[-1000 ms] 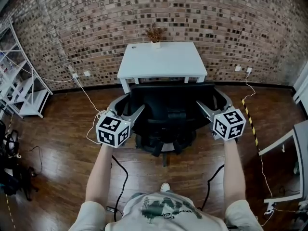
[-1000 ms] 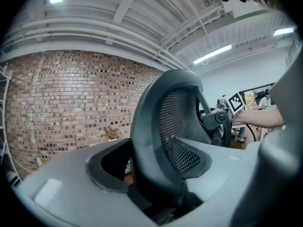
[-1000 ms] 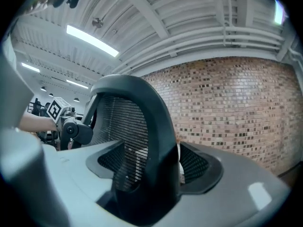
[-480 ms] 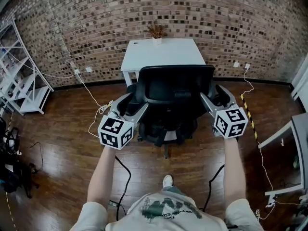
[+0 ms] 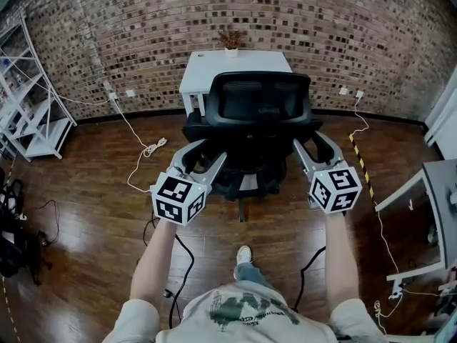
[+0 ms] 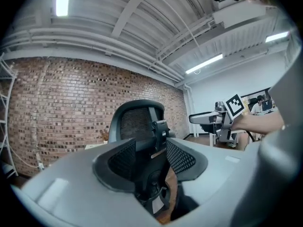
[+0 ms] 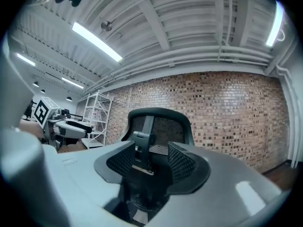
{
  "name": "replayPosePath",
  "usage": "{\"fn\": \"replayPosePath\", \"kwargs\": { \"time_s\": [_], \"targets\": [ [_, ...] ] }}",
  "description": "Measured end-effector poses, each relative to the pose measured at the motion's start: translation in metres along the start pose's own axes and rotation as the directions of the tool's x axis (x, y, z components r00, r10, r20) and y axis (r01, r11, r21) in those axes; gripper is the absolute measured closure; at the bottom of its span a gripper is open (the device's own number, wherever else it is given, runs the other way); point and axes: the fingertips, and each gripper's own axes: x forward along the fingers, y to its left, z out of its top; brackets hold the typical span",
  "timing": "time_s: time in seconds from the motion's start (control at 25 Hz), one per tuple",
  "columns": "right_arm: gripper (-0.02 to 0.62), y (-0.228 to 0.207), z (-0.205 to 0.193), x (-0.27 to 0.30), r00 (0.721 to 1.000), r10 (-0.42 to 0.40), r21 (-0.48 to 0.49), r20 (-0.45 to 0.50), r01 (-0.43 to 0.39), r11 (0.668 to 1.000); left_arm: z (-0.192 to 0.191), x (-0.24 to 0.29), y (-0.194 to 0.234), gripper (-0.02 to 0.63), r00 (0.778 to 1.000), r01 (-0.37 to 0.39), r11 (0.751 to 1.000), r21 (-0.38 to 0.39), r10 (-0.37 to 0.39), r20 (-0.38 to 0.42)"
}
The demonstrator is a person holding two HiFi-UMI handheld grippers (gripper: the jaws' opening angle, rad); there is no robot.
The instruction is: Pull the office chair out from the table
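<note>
Left gripper (image 5: 207, 153) and right gripper (image 5: 312, 143), jaws just narrowed but empty, face the office chair (image 5: 260, 102)

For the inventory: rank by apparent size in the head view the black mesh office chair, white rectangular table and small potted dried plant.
1. Black mesh office chair, nearest the camera.
2. White rectangular table, farther off, partly hidden by the chair.
3. Small potted dried plant, clearly smallest.
</note>
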Motion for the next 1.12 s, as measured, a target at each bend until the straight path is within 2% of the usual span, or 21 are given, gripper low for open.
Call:
{"fn": "replayPosePath", "kwargs": {
  "time_s": [0.24, 0.52, 0.72, 1.12],
  "targets": [
    [0.492, 0.05, 0.005, -0.036, 0.999, 0.032, 0.03, 0.041, -0.034, 0.999, 0.007, -0.028, -0.044, 0.437, 0.998, 0.041, 0.999, -0.004, -0.041, 0.04],
    [0.591, 0.107, 0.004, -0.07, 0.993, 0.091, 0.059, 0.075, -0.096, 0.994, 0.006, -0.051, -0.09, 0.543, 0.994, 0.077, 0.997, -0.029, -0.074, 0.076],
    [0.594, 0.139, -0.002, -0.085, 0.989, 0.125, 0.075, 0.08, -0.131, 0.989, 0.001, -0.061, -0.117, 0.589, 0.991, 0.1, 0.994, -0.049, -0.096, 0.089],
    [0.594, 0.169, -0.018, -0.095, 0.985, 0.16, 0.078, 0.063, -0.165, 0.983, -0.016, -0.066, -0.134, 0.591, 0.994, 0.086, 0.993, -0.082, -0.08, 0.079]
  ]
}}
